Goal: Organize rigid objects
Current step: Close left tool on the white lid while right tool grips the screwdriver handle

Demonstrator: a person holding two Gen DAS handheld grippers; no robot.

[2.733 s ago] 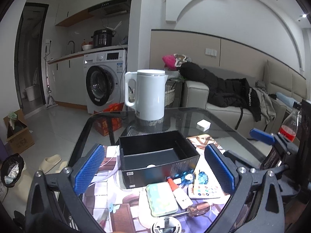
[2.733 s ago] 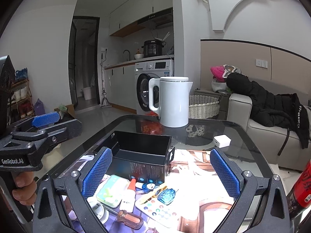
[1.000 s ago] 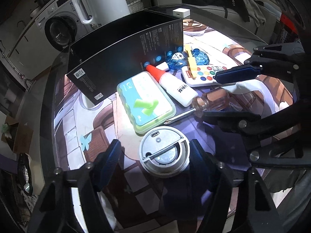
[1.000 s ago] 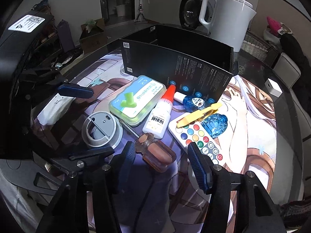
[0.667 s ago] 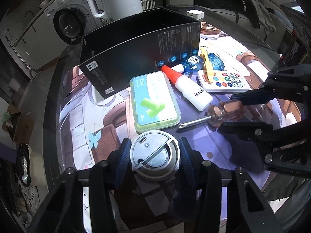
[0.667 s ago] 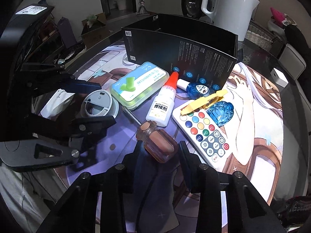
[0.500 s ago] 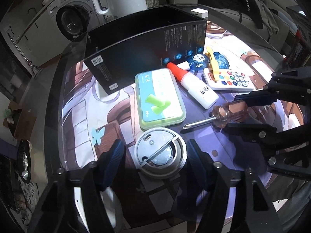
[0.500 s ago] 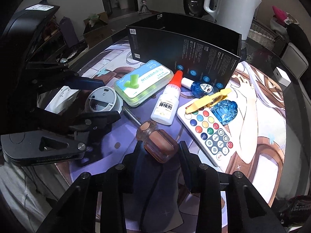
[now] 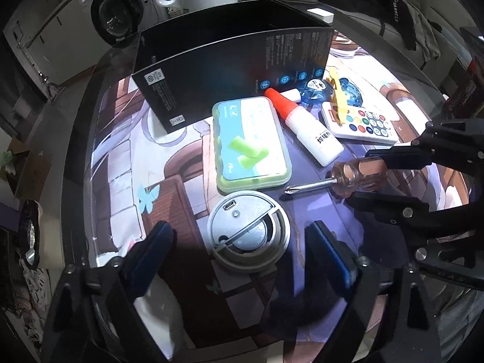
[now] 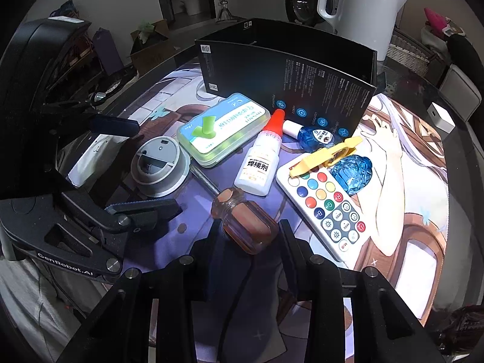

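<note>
My right gripper (image 10: pixel 246 231) is shut on the amber handle of a screwdriver (image 10: pixel 242 217), whose shaft points toward a round grey disc (image 10: pixel 160 166). In the left wrist view the screwdriver (image 9: pixel 348 178) lies between the right gripper's fingers (image 9: pixel 387 202). My left gripper (image 9: pixel 242 242) is open around the grey disc (image 9: pixel 248 236) without touching it. An open black box (image 9: pixel 230 51) stands behind a green case (image 9: pixel 249 139), a glue bottle (image 9: pixel 311 133) and a remote (image 9: pixel 360 124).
A blue tape roll (image 10: pixel 314 136), a yellow clip (image 10: pixel 326 152) and a blue crumpled piece (image 10: pixel 352 172) lie by the remote (image 10: pixel 326 205). A white kettle (image 10: pixel 360 3) stands behind the box (image 10: pixel 287 69). A white cube (image 10: pixel 443 119) sits far right. The glass table's edge (image 9: pixel 90 139) runs left.
The right gripper closed on the screwdriver handle. The left gripper closed toward the grey disc, then opened wider again and stayed around it.
</note>
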